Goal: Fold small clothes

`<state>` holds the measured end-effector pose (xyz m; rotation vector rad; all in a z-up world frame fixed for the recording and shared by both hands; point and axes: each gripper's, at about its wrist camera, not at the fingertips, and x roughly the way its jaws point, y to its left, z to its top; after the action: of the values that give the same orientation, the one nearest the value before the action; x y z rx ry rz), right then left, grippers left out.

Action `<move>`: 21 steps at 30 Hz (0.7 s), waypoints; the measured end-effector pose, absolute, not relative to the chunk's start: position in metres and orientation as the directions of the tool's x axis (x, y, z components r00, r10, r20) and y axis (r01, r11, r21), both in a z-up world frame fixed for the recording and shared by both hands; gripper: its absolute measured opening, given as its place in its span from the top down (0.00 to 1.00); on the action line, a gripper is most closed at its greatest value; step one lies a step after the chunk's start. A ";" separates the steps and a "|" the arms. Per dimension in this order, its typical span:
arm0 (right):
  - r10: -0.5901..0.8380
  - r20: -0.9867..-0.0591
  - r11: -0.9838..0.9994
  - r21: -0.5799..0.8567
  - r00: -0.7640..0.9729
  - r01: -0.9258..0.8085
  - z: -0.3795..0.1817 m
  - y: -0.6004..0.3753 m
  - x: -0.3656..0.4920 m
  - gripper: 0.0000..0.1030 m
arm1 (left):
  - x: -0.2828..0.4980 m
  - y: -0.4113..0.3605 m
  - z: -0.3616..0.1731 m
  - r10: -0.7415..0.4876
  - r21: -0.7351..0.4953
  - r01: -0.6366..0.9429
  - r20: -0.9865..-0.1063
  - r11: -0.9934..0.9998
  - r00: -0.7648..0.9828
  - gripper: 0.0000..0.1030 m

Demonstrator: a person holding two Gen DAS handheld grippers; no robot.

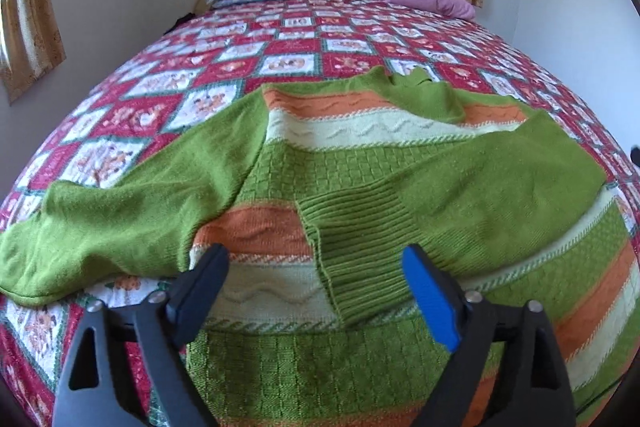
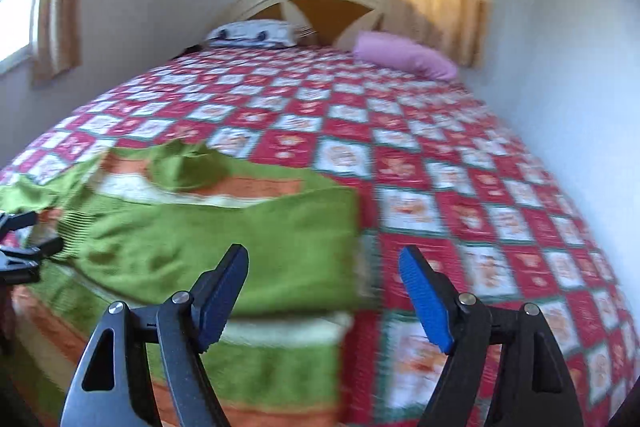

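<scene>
Fingers (image 1: 430, 301) of the left gripper (image 1: 316, 291) stand wide, empty, angled down over the ribbed cuff (image 1: 352, 247) folded onto the green striped sweater (image 1: 360, 167). Right gripper (image 2: 324, 295), wide and empty, hangs above the sweater's right edge on the bed (image 2: 440, 147).

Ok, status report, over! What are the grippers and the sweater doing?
Left gripper open. Right gripper open, empty. Striped sweater flat on quilt, one sleeve folded across. Nothing blocking.

Green knit sweater (image 1: 360, 163) with orange and cream stripes lies spread flat on the bed, one sleeve (image 1: 400, 211) folded across the body with ribbed cuff near the middle, other sleeve (image 1: 120, 211) stretched out sideways, collar farthest away.
</scene>
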<state>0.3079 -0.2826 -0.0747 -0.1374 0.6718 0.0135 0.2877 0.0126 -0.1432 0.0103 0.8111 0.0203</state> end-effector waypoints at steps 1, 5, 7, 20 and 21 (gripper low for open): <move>-0.002 -0.656 0.992 -0.094 0.755 -0.079 -0.084 -0.280 0.323 0.31 | 0.285 0.010 -0.141 0.035 0.035 -0.014 -0.712 0.999 0.702 0.07; -0.034 -0.755 0.995 -0.089 0.655 -0.051 -0.126 -0.288 0.346 0.63 | 0.280 0.012 -0.135 0.061 0.050 -0.037 -0.686 0.998 0.725 0.01; -0.027 -0.767 0.995 -0.082 0.641 -0.057 -0.138 -0.295 0.337 0.69 | 0.281 0.015 -0.132 0.061 0.043 -0.044 -0.684 0.998 0.727 0.01; -0.019 -0.760 0.987 -0.118 0.650 -0.108 -0.117 -0.273 0.362 0.55 | 0.315 -0.010 -0.152 0.155 0.183 -0.026 -0.735 0.983 0.660 0.00; -0.020 -0.783 0.988 -0.109 0.622 -0.106 -0.127 -0.274 0.367 0.55 | 0.314 -0.011 -0.152 0.152 0.184 -0.022 -0.738 0.983 0.657 0.00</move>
<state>0.3673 -0.2742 -0.1272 -0.1493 0.8993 0.0495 0.3141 -0.0107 -0.1525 0.1640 0.8490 0.0990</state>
